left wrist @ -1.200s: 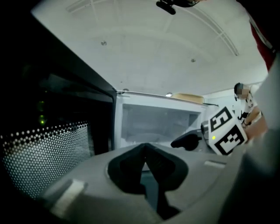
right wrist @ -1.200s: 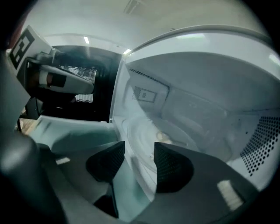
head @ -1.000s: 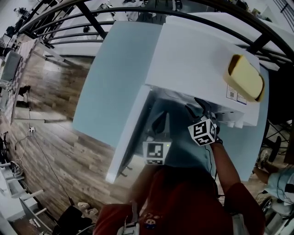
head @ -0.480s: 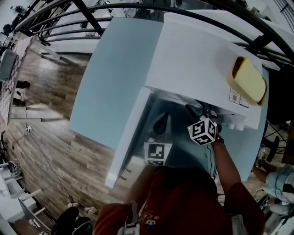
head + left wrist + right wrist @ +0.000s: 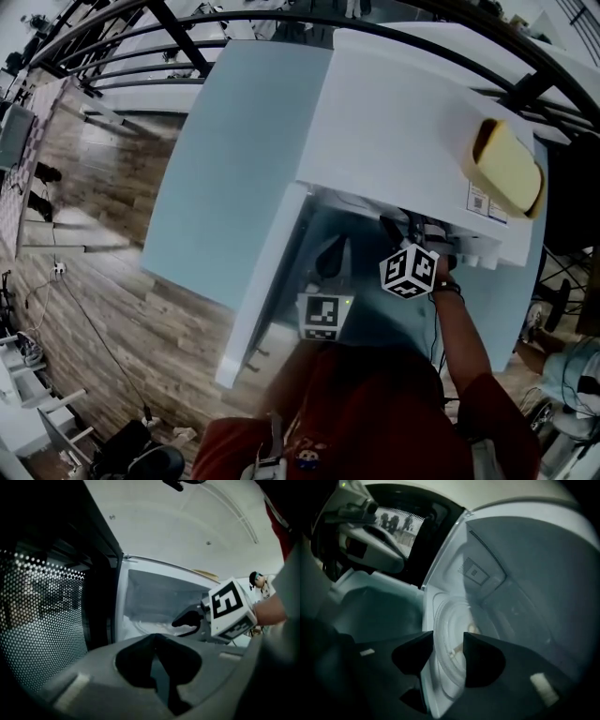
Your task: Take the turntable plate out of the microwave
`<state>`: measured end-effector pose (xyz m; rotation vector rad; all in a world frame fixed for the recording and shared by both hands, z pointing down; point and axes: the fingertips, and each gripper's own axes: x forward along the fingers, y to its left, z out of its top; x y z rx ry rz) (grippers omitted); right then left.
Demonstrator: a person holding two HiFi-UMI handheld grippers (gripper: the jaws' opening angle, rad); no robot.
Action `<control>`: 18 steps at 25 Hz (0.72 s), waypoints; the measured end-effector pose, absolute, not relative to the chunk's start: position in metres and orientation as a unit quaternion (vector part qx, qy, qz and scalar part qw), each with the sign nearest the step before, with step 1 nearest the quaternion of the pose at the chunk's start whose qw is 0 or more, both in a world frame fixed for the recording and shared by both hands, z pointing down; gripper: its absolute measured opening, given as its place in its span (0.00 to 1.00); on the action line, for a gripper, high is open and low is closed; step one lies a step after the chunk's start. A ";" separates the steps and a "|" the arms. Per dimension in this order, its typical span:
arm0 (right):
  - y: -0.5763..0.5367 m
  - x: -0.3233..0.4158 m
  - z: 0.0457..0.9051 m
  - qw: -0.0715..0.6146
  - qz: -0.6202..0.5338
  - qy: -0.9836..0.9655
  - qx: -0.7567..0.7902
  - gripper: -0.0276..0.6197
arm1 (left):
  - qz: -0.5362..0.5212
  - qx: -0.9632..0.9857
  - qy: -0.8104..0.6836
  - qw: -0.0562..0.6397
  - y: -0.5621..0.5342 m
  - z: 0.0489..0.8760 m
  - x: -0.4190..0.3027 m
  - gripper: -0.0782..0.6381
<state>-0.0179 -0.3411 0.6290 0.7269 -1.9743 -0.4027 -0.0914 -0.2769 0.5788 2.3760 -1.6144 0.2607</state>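
The white microwave point(image 5: 403, 122) stands with its door point(image 5: 253, 281) swung open to the left. Inside, the clear glass turntable plate point(image 5: 454, 634) lies on the cavity floor. My right gripper point(image 5: 449, 648) reaches into the cavity, open, with the plate's near rim showing between its jaws; the pads do not press on it. In the head view the right gripper point(image 5: 412, 234) sits at the microwave's mouth. My left gripper point(image 5: 157, 637) is shut and empty, and hangs just in front of the opening beside the door point(image 5: 42, 620). From there the right gripper point(image 5: 185, 620) shows inside the cavity.
A yellow block point(image 5: 506, 164) lies on top of the microwave at the right. The microwave stands on a pale blue table point(image 5: 225, 169) over a wooden floor point(image 5: 112, 309). The cavity's walls close in round the right gripper.
The right gripper has rolled a little at the microwave's mouth while staying in place. The left gripper has kept still.
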 end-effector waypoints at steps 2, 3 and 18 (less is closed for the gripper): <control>-0.341 -0.022 0.627 0.499 -0.224 -0.784 0.292 0.35 | 0.089 0.817 -0.555 0.128 -0.278 0.579 -0.091 0.11; -0.341 -0.025 0.626 0.506 -0.253 -0.770 0.293 0.35 | 0.088 0.817 -0.555 0.128 -0.278 0.579 -0.091 0.11; -0.367 -0.023 0.643 0.543 -0.288 -0.706 0.352 0.15 | 0.083 0.816 -0.557 0.134 -0.278 0.583 -0.094 0.11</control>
